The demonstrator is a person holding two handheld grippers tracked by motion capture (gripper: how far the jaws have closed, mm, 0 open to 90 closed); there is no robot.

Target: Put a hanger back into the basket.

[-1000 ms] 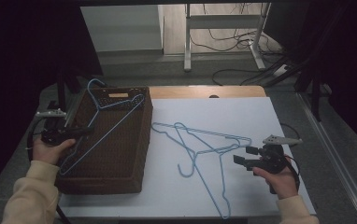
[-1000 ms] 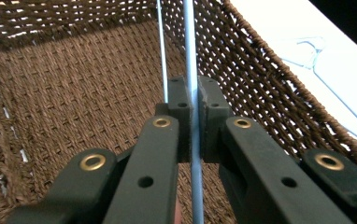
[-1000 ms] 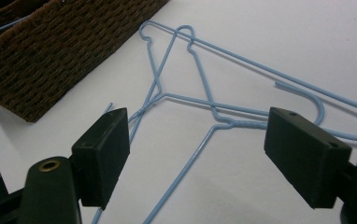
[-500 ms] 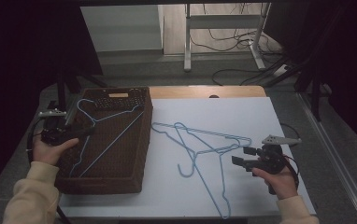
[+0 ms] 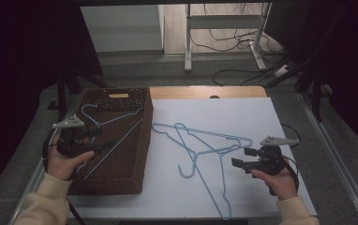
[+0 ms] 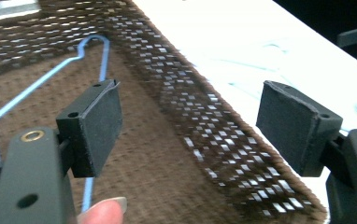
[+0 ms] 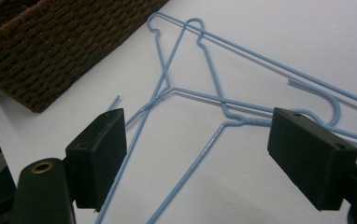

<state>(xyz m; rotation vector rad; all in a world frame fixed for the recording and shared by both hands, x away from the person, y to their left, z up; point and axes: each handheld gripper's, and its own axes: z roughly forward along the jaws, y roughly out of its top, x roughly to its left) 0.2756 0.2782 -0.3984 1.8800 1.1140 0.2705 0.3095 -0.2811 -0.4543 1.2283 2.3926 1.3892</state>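
Note:
A blue wire hanger (image 5: 121,117) lies inside the brown wicker basket (image 5: 121,173) at the table's left. My left gripper (image 5: 103,144) hovers over the basket's near left part, open, with nothing between its pads. From the left gripper view (image 6: 188,116) that hanger (image 6: 92,46) rests on the woven bottom beyond the left pad, and the basket wall (image 6: 200,121) runs between the jaws. Two more blue hangers (image 5: 200,131) lie crossed on the white tabletop (image 5: 261,117). My right gripper (image 5: 242,157) stands open just right of them. In the right gripper view (image 7: 197,154) the crossed hangers (image 7: 204,51) lie ahead of the jaws.
The basket's corner (image 7: 41,60) sits left of the crossed hangers. Behind the table stand a metal frame (image 5: 224,37) and loose floor cables (image 5: 242,75). White tabletop lies bare at the far right.
The hanger at my left gripper a second ago now lies loose in the basket. The left gripper has drawn back toward the near left. The right gripper has hardly moved.

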